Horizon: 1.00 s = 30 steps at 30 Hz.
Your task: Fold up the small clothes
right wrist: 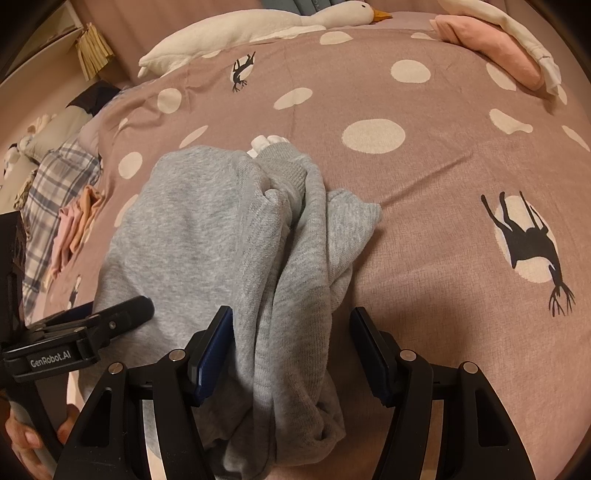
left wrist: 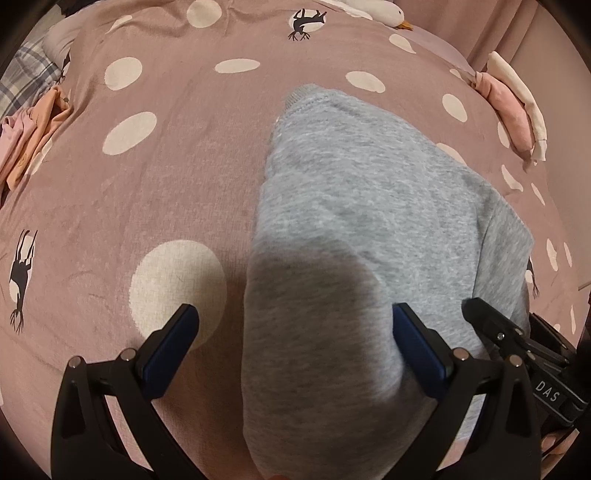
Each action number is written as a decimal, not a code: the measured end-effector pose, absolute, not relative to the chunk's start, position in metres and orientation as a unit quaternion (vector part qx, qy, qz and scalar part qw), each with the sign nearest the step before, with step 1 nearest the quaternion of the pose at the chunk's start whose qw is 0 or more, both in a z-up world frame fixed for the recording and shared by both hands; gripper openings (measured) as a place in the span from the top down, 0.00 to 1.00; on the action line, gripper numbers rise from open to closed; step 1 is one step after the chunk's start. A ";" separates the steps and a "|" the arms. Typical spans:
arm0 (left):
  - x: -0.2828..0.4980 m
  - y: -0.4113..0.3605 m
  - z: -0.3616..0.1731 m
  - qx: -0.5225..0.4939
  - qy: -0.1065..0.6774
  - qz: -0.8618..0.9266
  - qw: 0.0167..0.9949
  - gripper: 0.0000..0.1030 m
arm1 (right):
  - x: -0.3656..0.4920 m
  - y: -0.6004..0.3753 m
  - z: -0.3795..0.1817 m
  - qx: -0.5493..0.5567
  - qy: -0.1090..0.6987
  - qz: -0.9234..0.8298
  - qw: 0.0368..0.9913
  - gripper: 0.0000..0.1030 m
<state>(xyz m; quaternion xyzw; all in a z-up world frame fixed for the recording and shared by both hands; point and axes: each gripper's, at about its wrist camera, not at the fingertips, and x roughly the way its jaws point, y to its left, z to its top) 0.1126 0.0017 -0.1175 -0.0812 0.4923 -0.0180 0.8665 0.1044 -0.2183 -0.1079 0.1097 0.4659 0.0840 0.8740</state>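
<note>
Both my grippers, left gripper (left wrist: pixel 295 332) and right gripper (right wrist: pixel 291 332), stand open astride a grey sweatshirt (left wrist: pixel 369 206); pinch matching edges squarely before folding.

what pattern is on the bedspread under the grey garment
Dusty pink bedspread with white dots and black deer silhouettes; clearest in the right wrist view.

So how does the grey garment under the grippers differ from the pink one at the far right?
The grey garment is unfinished, its right side bunched in loose ridges; the pink garment is a compact folded bundle. The grey one lies between both grippers' open jaws; the pink one sits at the bedspread's far edge, under a white cloth. Both rest on the bedspread.
</note>
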 end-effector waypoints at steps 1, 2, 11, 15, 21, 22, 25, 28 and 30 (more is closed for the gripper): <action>0.112 0.001 -0.117 -0.082 0.491 -0.018 0.867 0.00 | 0.104 -0.219 -0.108 0.110 0.466 0.084 0.874 0.38; 0.111 0.001 -0.116 -0.082 0.489 -0.018 0.868 0.00 | 0.104 -0.219 -0.108 0.111 0.466 0.084 0.874 0.38; 0.106 0.000 -0.110 -0.066 0.479 -0.018 0.875 0.00 | 0.102 -0.223 -0.106 0.119 0.466 0.086 0.872 0.38; 0.103 -0.001 -0.107 -0.056 0.475 -0.015 0.878 0.00 | 0.100 -0.226 -0.104 0.124 0.466 0.085 0.872 0.38; 0.097 -0.001 -0.101 -0.043 0.467 -0.013 0.883 0.00 | 0.094 -0.234 -0.101 0.129 0.465 0.081 0.872 0.38; 0.096 -0.001 -0.100 -0.042 0.466 -0.013 0.884 0.00 | 0.092 -0.234 -0.100 0.130 0.464 0.081 0.872 0.38; 0.092 -0.001 -0.098 -0.037 0.463 -0.009 0.885 0.00 | 0.090 -0.235 -0.098 0.129 0.464 0.080 0.873 0.38; 0.087 0.000 -0.096 -0.035 0.462 -0.005 0.886 0.00 | 0.089 -0.234 -0.096 0.128 0.462 0.080 0.874 0.38; 0.083 0.000 -0.095 -0.034 0.460 -0.004 0.887 0.00 | 0.086 -0.234 -0.093 0.127 0.460 0.079 0.875 0.38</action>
